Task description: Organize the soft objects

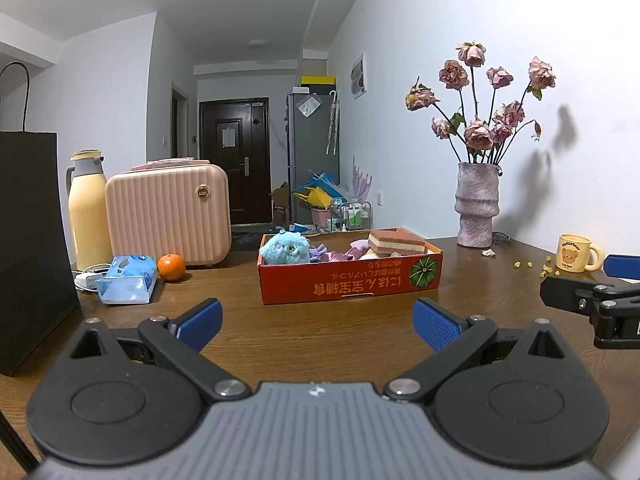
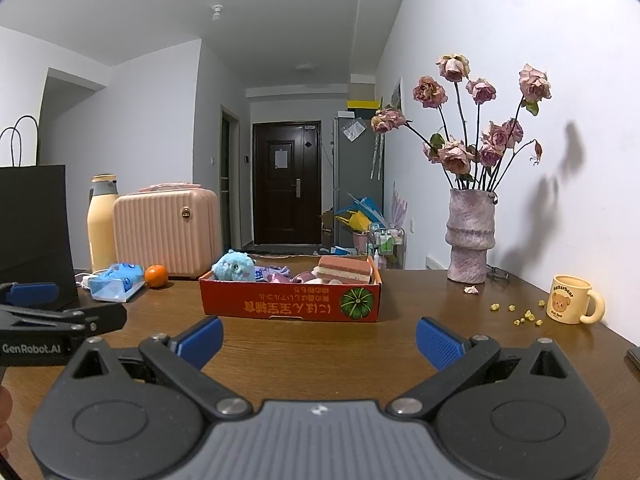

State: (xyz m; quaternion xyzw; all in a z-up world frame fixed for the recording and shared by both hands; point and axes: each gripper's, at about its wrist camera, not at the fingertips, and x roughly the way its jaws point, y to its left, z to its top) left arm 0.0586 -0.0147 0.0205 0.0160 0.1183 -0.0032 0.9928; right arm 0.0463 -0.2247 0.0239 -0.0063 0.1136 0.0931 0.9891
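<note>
My left claw point(image 1: 317, 322) and right claw point(image 2: 319, 338) hover released above the counter point(image 2: 304, 344); blue plush toy point(image 2: 234, 266), cloths and layered sponge point(image 2: 346, 270) lie inside the red cardboard box point(image 2: 288, 300)

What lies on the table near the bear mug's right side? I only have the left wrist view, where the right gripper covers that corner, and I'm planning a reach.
Observer: Nearer the camera than the mug, a dark flat object lies at the right edge of the table. The frame crops it, so I cannot tell what it is.
Operator: Is anything being carried on that side?
Observer: No. The right gripper is open with nothing between its fingers, and it is short of the red box.
</note>
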